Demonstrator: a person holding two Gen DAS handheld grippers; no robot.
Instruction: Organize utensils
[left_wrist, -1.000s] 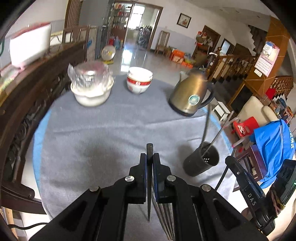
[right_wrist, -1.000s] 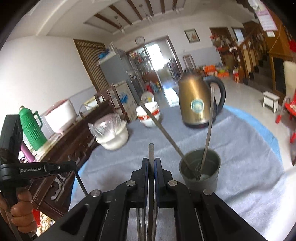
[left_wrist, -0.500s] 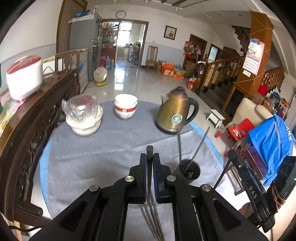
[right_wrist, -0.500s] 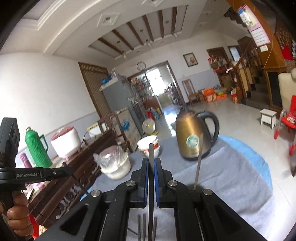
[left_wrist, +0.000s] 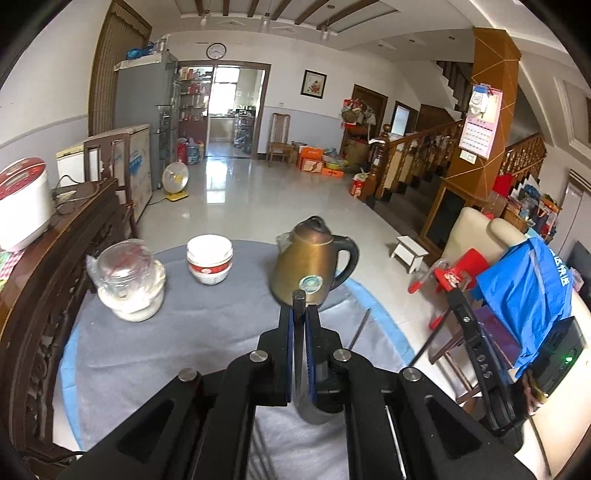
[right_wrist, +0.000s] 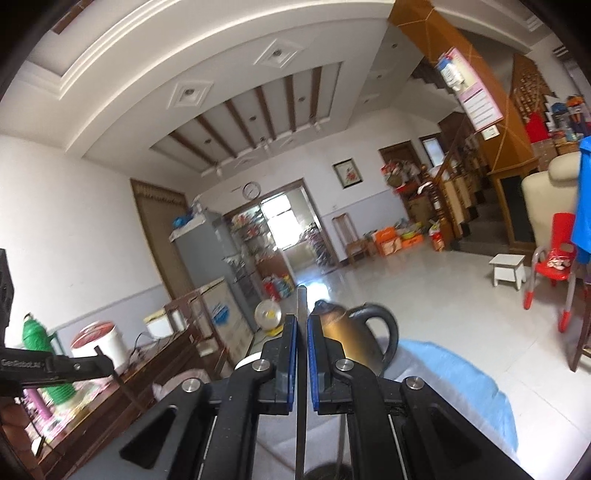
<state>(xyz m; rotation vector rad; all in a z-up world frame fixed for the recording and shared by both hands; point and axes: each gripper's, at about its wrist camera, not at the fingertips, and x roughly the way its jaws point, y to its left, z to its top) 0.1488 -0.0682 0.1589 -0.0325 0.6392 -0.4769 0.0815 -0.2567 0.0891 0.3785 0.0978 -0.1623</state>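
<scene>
Both black two-finger grippers (left_wrist: 299, 328) (right_wrist: 301, 350) pinch thin utensil handles above the dark holder cup (left_wrist: 317, 410); tilted, they'd probably miss it.

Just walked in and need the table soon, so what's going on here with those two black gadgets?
A person is sorting utensils with a handheld gripper in each hand. The left gripper is shut on a thin dark utensil, the right gripper on a flat metal utensil. Both are held above the grey-clothed table, over a dark holder cup. A brass kettle and stacked bowls stand behind.
</scene>
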